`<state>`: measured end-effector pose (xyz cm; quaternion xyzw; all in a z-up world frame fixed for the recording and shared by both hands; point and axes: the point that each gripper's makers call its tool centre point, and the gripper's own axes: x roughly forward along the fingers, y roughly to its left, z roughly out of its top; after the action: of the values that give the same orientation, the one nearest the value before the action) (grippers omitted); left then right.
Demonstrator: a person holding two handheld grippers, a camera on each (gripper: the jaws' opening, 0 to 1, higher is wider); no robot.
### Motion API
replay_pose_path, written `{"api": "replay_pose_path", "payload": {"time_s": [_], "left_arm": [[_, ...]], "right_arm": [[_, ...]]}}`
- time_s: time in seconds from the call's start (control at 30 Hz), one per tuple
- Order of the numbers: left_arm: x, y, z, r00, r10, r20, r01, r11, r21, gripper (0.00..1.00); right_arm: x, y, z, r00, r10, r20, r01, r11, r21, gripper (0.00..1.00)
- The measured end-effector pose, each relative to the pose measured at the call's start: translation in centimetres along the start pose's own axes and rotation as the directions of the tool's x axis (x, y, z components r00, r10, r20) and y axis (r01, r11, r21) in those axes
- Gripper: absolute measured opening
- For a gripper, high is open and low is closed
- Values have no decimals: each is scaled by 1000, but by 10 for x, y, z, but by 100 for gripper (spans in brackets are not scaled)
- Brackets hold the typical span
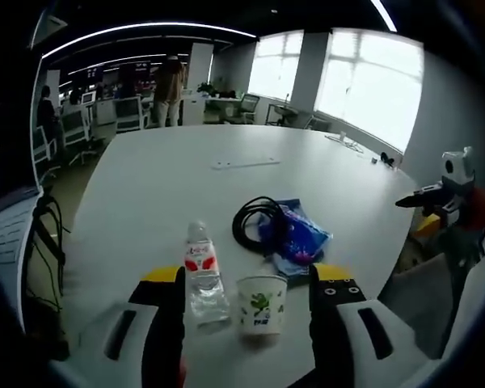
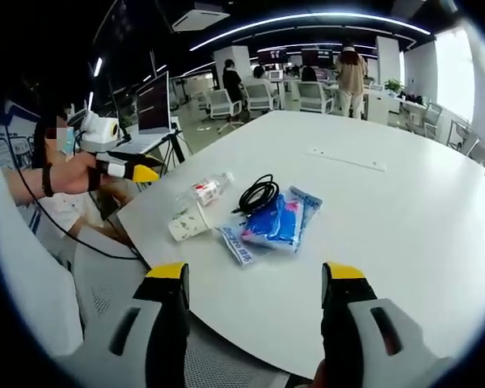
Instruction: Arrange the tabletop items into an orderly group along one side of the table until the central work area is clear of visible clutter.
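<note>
Hovering over the counter [image 1: 145, 186] edge, the left gripper [image 1: 246, 295] had its fingers spread wide, bracketing the bottle [image 1: 203, 275] and cup [image 1: 261, 303] without touching either. The right gripper [image 2: 255, 279] sat off the counter edge, fingers likewise apart and empty. Cable [image 1: 255, 220] and blue packet [image 1: 295, 234] lay touching, at 12 o'clock from the cup. All four items sat bunched near one edge; a flat white strip [image 1: 244, 162] remained mid-counter. Judgement: grouping mostly done, the strip and final tidying left.
</note>
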<state>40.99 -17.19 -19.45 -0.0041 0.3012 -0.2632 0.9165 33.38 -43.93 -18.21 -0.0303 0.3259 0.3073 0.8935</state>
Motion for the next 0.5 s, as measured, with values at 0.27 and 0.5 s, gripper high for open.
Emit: {"api": "replay_pose_path", "payload": {"time_s": [0.27,0.5], "left_arm": [[17,5,-10,999,-10,-36,10,1000,-1,61],[32,6,-18,997,-20,-78,21,1000,16,61]], "right_arm": [[-3,-1,-12,1000,-1,-24,2,1000,8,66],[-4,-3,-16,999,-6,-35,6,1000,18,66]]}}
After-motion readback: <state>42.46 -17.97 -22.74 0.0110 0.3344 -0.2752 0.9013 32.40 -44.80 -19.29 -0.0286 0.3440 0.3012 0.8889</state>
